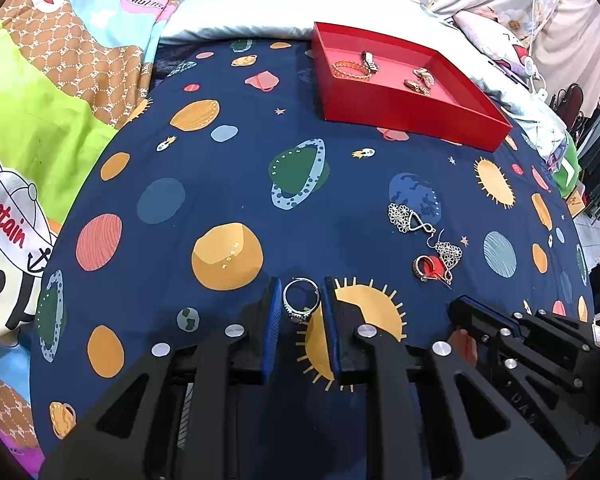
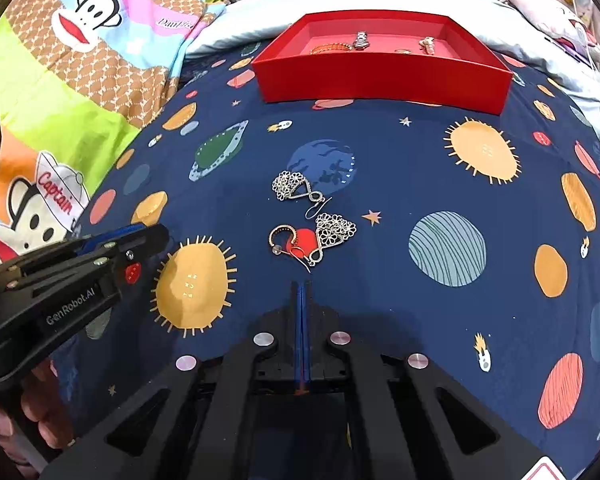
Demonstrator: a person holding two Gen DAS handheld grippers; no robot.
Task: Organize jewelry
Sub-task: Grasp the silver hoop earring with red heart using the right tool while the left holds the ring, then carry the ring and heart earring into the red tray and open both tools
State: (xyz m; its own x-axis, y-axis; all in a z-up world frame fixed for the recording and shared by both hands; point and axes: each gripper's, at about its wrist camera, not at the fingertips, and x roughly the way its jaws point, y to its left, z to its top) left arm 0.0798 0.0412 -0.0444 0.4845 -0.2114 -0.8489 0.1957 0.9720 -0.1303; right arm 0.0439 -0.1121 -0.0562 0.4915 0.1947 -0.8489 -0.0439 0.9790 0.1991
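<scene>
Left wrist view: the left gripper (image 1: 300, 300) pinches a silver ring (image 1: 301, 300) between its blue pads above the planet-print sheet (image 1: 220, 184); a red tray (image 1: 404, 100) farther back holds gold pieces.

Right wrist view: the right gripper (image 2: 302, 286), pads pressed together on nothing, hangs just short of silver earrings (image 2: 324, 216) and a gold hoop (image 2: 280, 238) on the sheet.

Bright even light, sharp, fisheye-bent dark edges.
</scene>
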